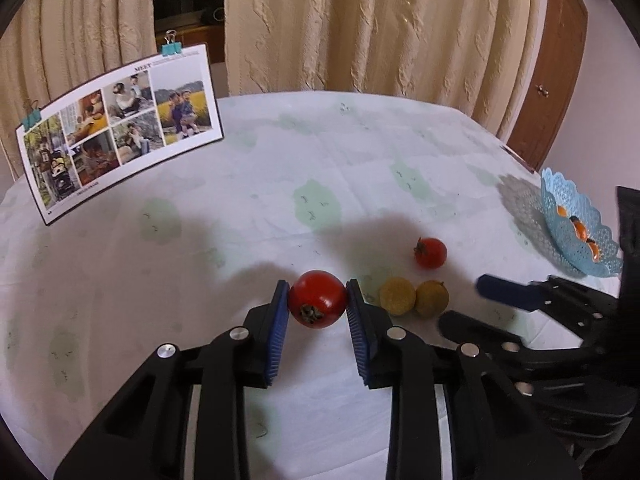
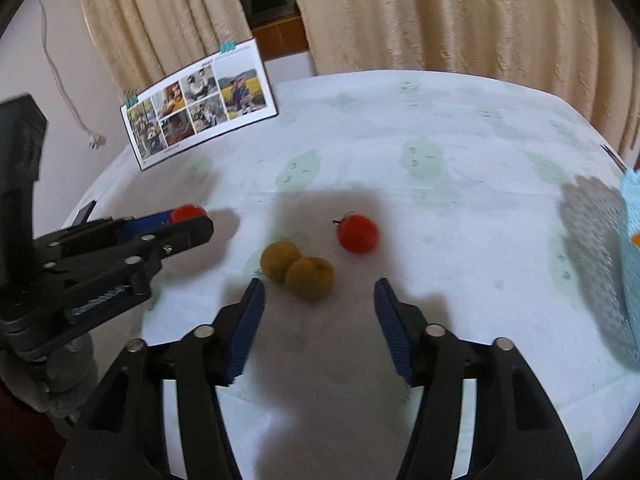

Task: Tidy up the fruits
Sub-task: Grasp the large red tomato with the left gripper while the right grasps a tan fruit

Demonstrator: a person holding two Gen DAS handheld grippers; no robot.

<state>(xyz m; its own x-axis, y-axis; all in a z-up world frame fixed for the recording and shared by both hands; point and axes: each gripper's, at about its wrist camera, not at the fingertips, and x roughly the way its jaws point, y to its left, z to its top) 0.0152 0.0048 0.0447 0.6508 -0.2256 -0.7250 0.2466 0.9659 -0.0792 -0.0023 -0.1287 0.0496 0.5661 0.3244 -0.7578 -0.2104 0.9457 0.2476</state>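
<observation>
Left gripper clamps a red fruit low over the worktop; right gripper hangs open behind the two yellow fruits.

The large red fruit [image 1: 318,299] sits squeezed between the blue fingers [image 1: 278,328] of the left gripper [image 1: 318,304], stem end toward the camera, at or just above the cloth-covered worktop [image 1: 280,184]; whether it has lifted clear I cannot tell. A side-on pinch probably suits so round a fruit. Just to its right lie two yellow fruits [image 2: 298,267], touching each other, with a smaller red fruit [image 2: 357,234] near them. The right gripper [image 2: 318,304] points level at the yellow pair, fingers spread wide and holding nothing, likely lined up for the next pick. The blue lace basket [image 1: 576,220], already holding orange fruit, stands well apart at the right edge, and a photo card [image 1: 120,128] stands at the far left.
</observation>
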